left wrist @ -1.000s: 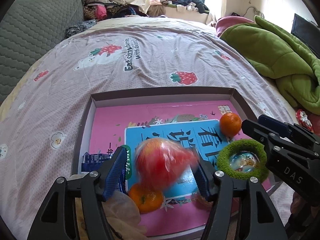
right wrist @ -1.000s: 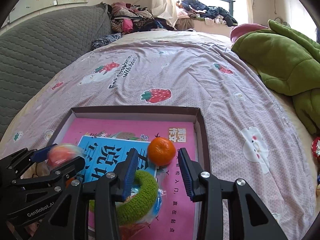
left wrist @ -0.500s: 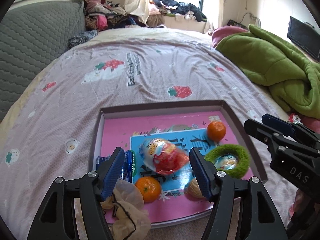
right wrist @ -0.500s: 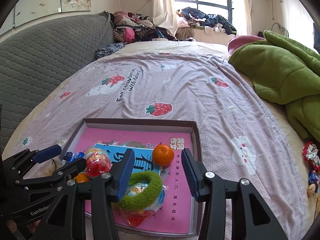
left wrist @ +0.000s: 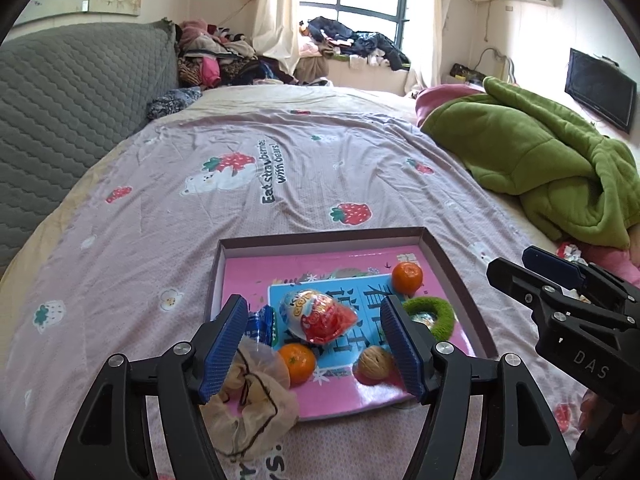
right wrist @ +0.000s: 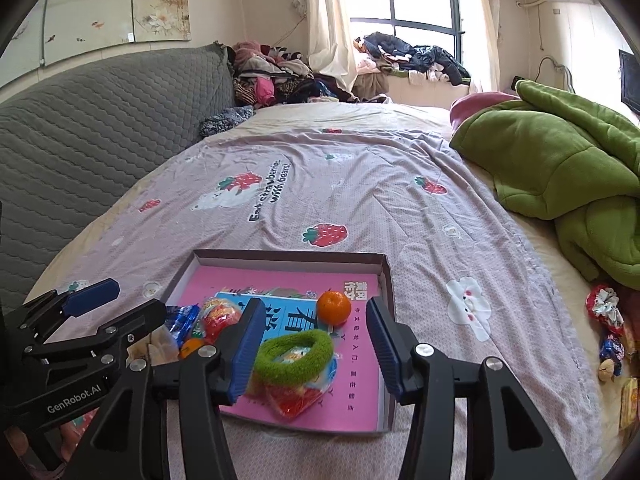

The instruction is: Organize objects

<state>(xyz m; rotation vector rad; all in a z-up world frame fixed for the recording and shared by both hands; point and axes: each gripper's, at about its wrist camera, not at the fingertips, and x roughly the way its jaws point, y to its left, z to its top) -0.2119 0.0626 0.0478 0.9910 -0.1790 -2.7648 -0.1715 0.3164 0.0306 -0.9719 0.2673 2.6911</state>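
Observation:
A shallow brown box (left wrist: pixel 320 236) with a pink book inside lies on the bed. In it lie a red-and-white wrapped egg toy (left wrist: pixel 318 316), two oranges (left wrist: pixel 407 277) (left wrist: pixel 297 362), a walnut (left wrist: pixel 375 364), a green fuzzy ring (left wrist: pixel 430 314) and a blue packet (left wrist: pixel 262 322). My left gripper (left wrist: pixel 314 346) is open and empty, held above the box's near edge. My right gripper (right wrist: pixel 314 346) is open and empty, above the green ring (right wrist: pixel 296 354), with an orange (right wrist: pixel 334 307) beyond it.
A crumpled tan plastic bag (left wrist: pixel 250 400) lies at the box's near left corner. A green blanket (left wrist: pixel 540 168) is heaped on the right. Wrapped snacks (right wrist: pixel 608 320) lie at the bed's right edge. A grey quilted headboard (right wrist: pixel 100 128) runs along the left.
The egg toy left my left gripper and now lies in the box. Both grippers have pulled back and up from the box, still open.

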